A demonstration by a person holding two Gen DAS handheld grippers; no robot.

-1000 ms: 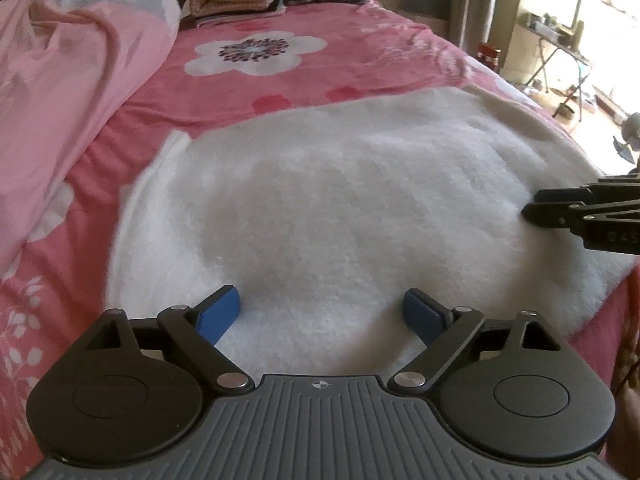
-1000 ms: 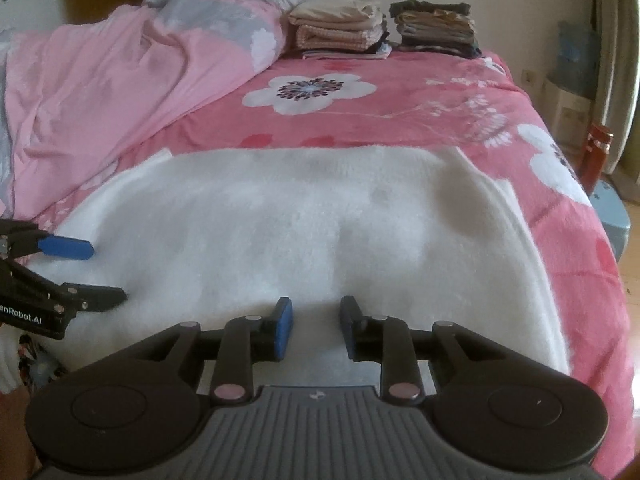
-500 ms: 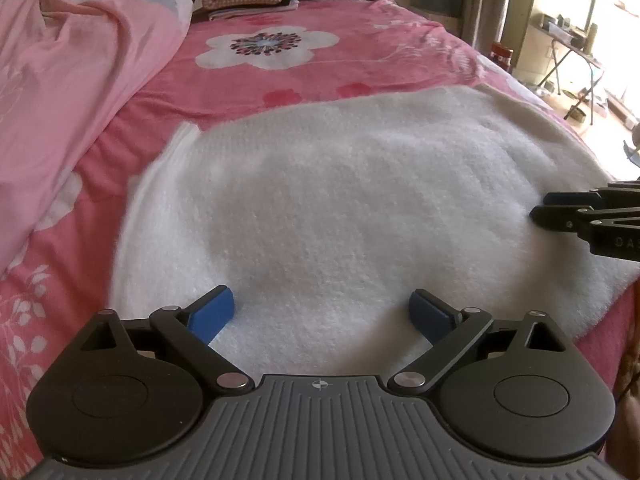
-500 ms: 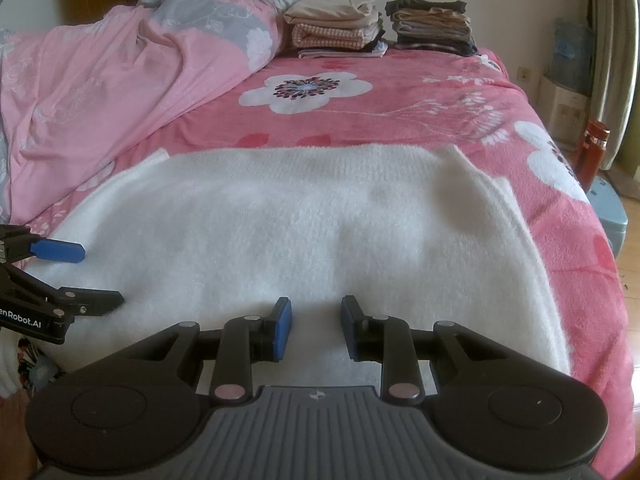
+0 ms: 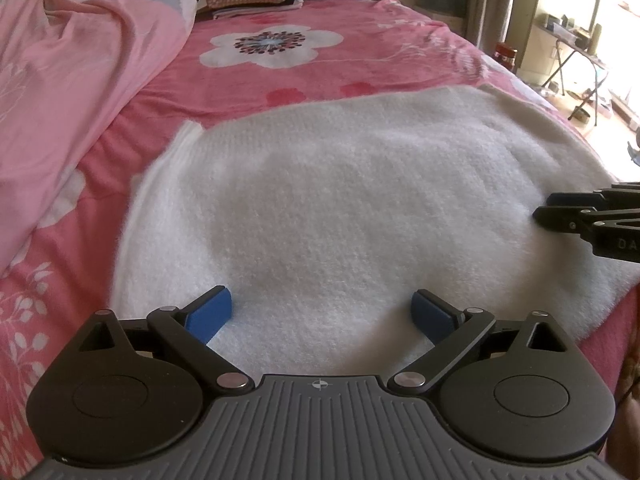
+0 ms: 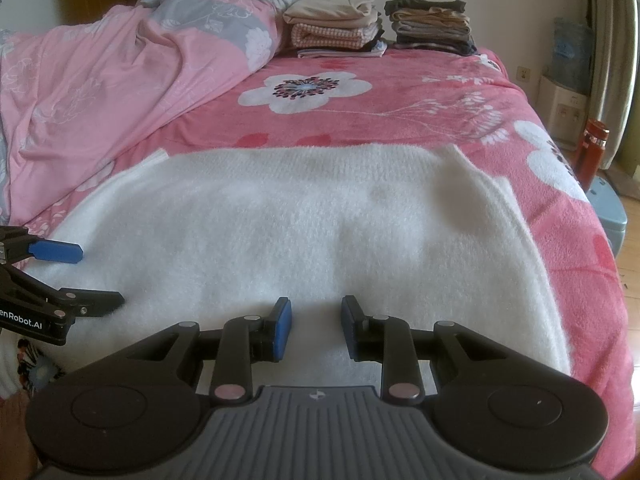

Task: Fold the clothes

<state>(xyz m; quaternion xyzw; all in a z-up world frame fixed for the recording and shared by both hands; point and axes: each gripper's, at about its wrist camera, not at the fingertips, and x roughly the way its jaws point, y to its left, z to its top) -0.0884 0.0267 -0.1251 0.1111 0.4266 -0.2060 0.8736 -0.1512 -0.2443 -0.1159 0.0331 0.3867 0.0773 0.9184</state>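
Observation:
A white fleecy garment [image 5: 340,200] lies spread flat across the near part of the pink flowered bed [image 5: 280,80]. My left gripper [image 5: 320,308] hovers over the garment's near edge toward its left side, jaws wide open, with only flat cloth showing between the blue pads. The right wrist view shows the left gripper [image 6: 100,276] at the left border, above the garment [image 6: 300,220]. My right gripper [image 6: 316,320] sits over the near edge further right, jaws a little apart with nothing pinched. In the left wrist view the right gripper [image 5: 542,206] reaches in from the right.
Two stacks of folded clothes [image 6: 336,28] [image 6: 432,28] stand at the head of the bed. A rumpled pink duvet [image 6: 100,92] fills the left side. Beyond the bed's right edge stand a red bottle [image 6: 592,152] and a water dispenser [image 6: 568,96].
The left gripper's jaws have spread slightly wider. The right gripper and the garment look unchanged.

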